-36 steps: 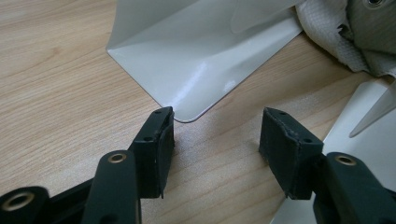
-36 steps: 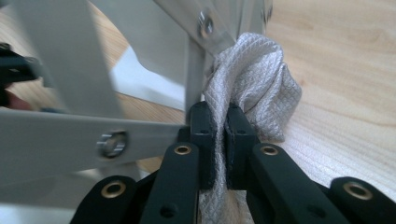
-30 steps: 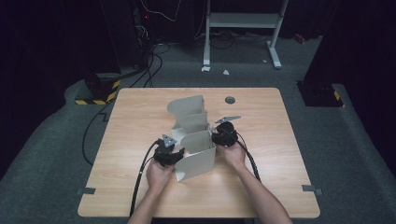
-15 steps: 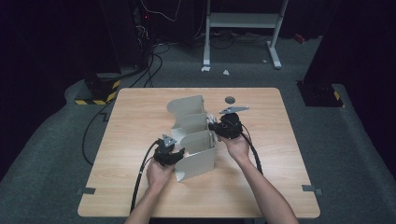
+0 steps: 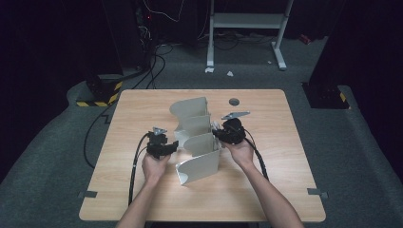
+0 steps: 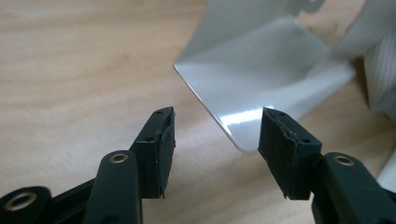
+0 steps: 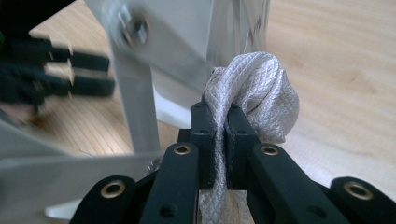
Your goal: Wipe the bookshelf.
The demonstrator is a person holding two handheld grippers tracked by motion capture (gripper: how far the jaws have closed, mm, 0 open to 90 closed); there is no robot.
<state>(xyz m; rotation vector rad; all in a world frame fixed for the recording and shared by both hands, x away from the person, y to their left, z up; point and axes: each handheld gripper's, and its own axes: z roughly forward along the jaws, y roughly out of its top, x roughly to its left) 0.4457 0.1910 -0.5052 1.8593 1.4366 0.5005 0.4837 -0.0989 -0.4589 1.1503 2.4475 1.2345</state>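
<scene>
Left tool (image 6: 215, 140) is standing released above the desk (image 5: 285, 156); nothing is sitting between its pads (image 6: 163, 140). In the left gripper view, a rounded corner of a shiny metal plate (image 6: 261, 74) is lying just beyond the tips, toward 1 o'clock, apart from both pads.

Right tool (image 7: 223, 140) is clenching a fold of white quilted cloth (image 7: 261, 98); the bunched cloth is bulging out past the tips toward 1 o'clock. Just at 11 o'clock of that grip, a metal upright with a bolt head (image 7: 135, 30) is standing close to the cloth; whether the two are touching I cannot tell.

High view: the metal rack of curved grey-white panels (image 5: 197, 142) is standing upright near the desk's centre, running from 12 to 6 o'clock. Left tool (image 5: 173, 147) is sitting at the rack's 9 o'clock side, just beside it. Right tool (image 5: 217, 132) is sitting at its 3 o'clock side, tips against the rack's edge. A dark round hole (image 5: 234, 101) is showing in the desk at 12 o'clock from the right tool.
</scene>
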